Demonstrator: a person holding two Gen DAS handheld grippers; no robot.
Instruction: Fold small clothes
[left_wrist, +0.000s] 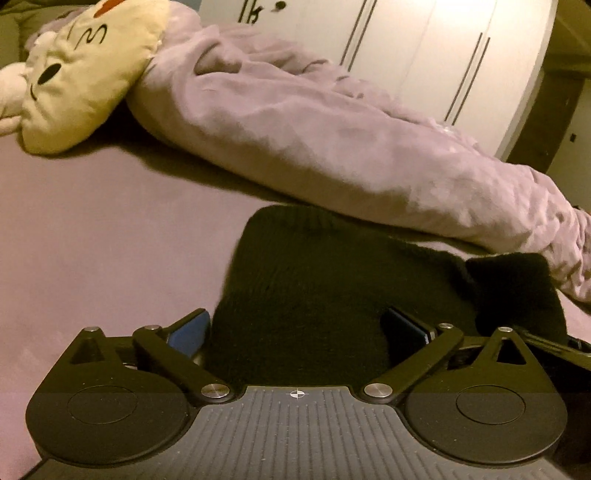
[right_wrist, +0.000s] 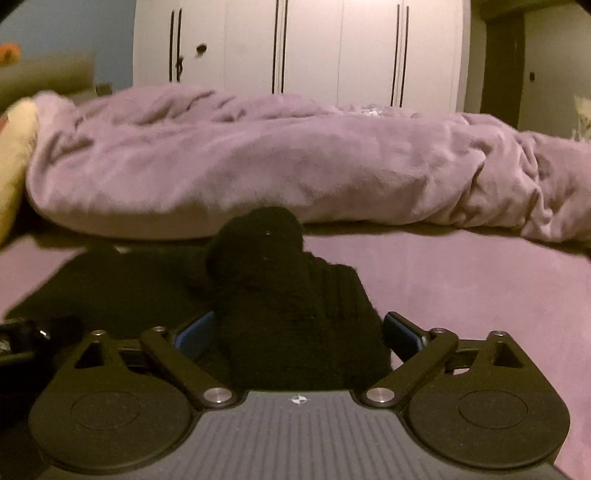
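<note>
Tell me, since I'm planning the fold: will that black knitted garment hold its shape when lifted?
Probably not. The black knitted garment already humps up in front of the right claw, so it likely droops. Its fuzzy knit should grip the pads, not slip. On the soft bedsheet it may drag and bunch when pushed.

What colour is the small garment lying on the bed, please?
Black; the garment shows best in the left wrist view, against the lilac bed sheet.

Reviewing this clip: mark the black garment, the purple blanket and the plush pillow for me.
black garment (left_wrist: 306, 295), left wrist view, on its flat knit middle between the open fingers.
purple blanket (right_wrist: 258, 158), right wrist view, on the front face of the bunched roll.
plush pillow (left_wrist: 85, 74), left wrist view, on its cream face.
</note>
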